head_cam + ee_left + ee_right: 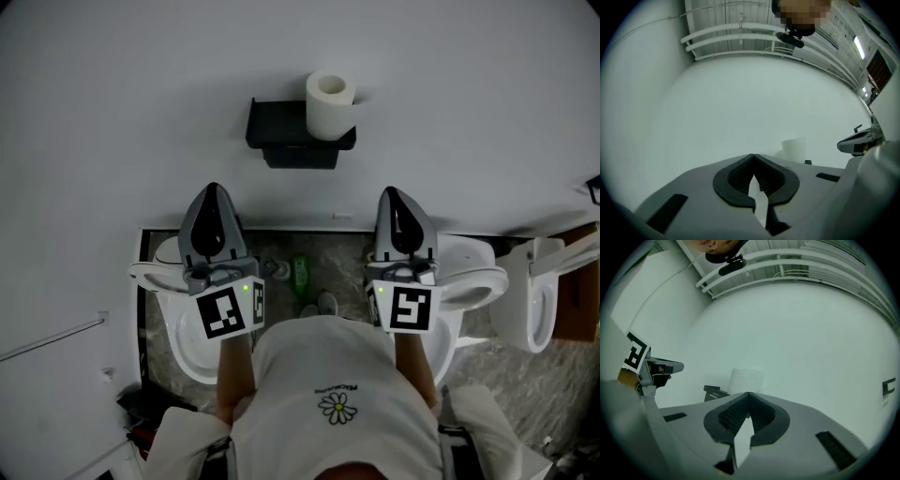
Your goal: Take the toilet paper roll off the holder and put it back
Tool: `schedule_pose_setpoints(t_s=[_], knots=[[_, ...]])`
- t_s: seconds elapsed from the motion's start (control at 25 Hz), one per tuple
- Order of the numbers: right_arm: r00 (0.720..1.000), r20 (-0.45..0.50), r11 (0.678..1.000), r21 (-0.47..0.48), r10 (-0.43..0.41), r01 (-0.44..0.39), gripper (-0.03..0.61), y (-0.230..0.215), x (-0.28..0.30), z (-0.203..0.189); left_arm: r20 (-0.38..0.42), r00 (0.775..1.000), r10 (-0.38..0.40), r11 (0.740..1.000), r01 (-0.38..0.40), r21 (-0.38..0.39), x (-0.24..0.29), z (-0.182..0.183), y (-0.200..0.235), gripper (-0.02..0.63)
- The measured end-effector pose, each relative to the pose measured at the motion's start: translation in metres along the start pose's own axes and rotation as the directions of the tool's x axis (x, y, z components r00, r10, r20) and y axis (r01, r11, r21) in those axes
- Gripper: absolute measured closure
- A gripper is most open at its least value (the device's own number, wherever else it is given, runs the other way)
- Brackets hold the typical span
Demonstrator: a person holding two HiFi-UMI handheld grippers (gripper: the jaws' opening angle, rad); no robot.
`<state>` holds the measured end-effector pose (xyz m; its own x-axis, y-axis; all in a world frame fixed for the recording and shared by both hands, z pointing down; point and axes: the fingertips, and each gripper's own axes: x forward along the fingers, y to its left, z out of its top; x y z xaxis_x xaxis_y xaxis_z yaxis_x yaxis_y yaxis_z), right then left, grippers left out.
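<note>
Left claw (753,157) closed — roll (794,148) half-hidden

Under you, a speckled grey-brown stone floor (347,258) meets the foot of a plain white wall (122,112). On it stand a white ceramic toilet on your left (183,361) and a second white ceramic toilet on your right (473,281). A third white ceramic fixture (534,305) sits further right (toilet or urinal, you cannot tell from here). A small green plastic bottle (300,274) stands on the floor between the two toilets, near the wall. Your white shirt with a daisy print (337,405) fills the lower middle. Long white pipes (731,35) run along the top of the wall.
</note>
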<state>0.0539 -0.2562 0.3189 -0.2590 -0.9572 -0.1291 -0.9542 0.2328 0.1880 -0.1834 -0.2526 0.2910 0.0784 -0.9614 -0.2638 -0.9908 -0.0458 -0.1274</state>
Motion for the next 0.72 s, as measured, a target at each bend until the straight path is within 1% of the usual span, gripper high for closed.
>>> schedule_pose_setpoints(t_s=[0.08, 0.2, 0.36, 0.52, 0.72], knots=[[1.000, 0.027, 1.000, 0.006, 0.001, -0.001, 0.568, 0.000, 0.000, 0.004, 0.003, 1.000, 0.002, 1.000, -0.002, 0.006, 0.000, 0.000, 0.000, 0.597], [1.000, 0.001, 1.000, -0.003, -0.010, 0.010, 0.569, -0.005, -0.002, 0.000, 0.013, 1.000, -0.005, 1.000, 0.005, 0.009, 0.002, 0.004, -0.002, 0.597], [1.000, 0.010, 1.000, 0.004, -0.017, 0.017, 0.568, -0.005, -0.002, 0.004, 0.021, 0.999, -0.032, 0.999, 0.032, 0.014, 0.000, 0.006, -0.007, 0.597], [1.000, 0.030, 1.000, -0.015, -0.002, 0.002, 0.569, -0.004, -0.004, 0.003, 0.017, 0.999, -0.048, 0.999, 0.047, 0.019, -0.002, 0.005, -0.011, 0.597], [1.000, 0.023, 1.000, -0.010, -0.014, 0.014, 0.569, -0.006, -0.007, 0.002, 0.002, 0.999, -0.050, 0.999, 0.050, 0.022, -0.005, 0.002, -0.010, 0.597]])
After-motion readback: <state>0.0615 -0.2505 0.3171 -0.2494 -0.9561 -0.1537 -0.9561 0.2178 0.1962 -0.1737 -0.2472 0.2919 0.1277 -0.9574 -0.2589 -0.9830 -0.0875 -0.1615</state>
